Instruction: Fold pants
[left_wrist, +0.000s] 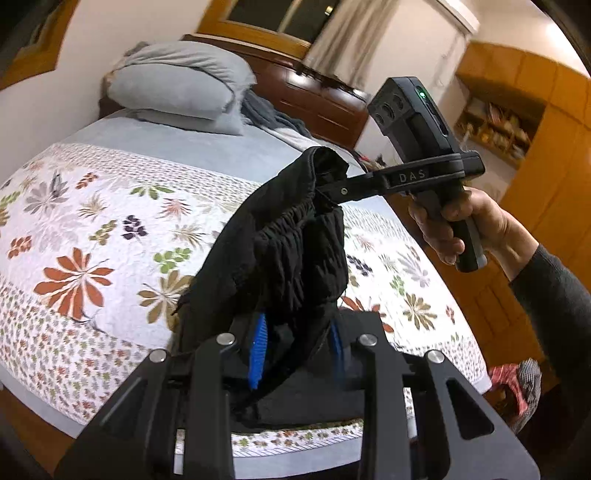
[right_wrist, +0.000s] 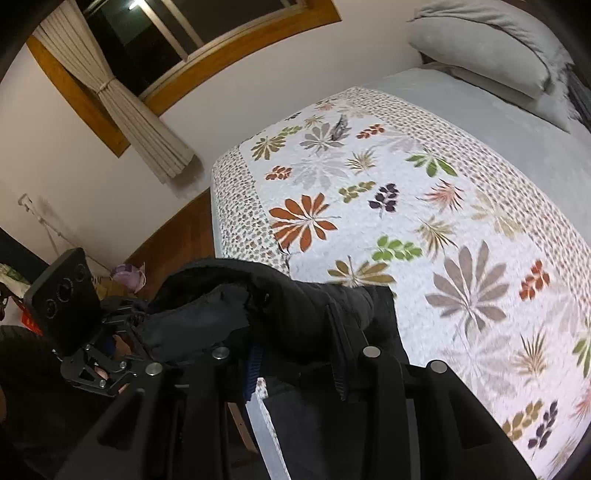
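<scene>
Black pants (left_wrist: 291, 251) hang bunched in the air above a bed with a floral quilt (left_wrist: 110, 206). At the bottom of the left wrist view, my left gripper (left_wrist: 299, 343) is shut on the lower fabric between its blue pads (left_wrist: 258, 347). My right gripper (left_wrist: 328, 188), held by a hand (left_wrist: 454, 225), clamps the gathered waistband from the right. The right wrist view shows the pants (right_wrist: 280, 306) draped over my right gripper (right_wrist: 295, 365), which is shut on them. My left gripper (right_wrist: 129, 325) grips the cloth's far left end there. The legs below are hidden.
Grey pillows (left_wrist: 177, 85) lie at the head of the bed against a wooden headboard (left_wrist: 317, 96). A wooden cabinet with shelves (left_wrist: 535, 147) stands on the right, and a checked cloth (left_wrist: 517, 384) lies on the floor. A curtained window (right_wrist: 140, 110) is in the wall.
</scene>
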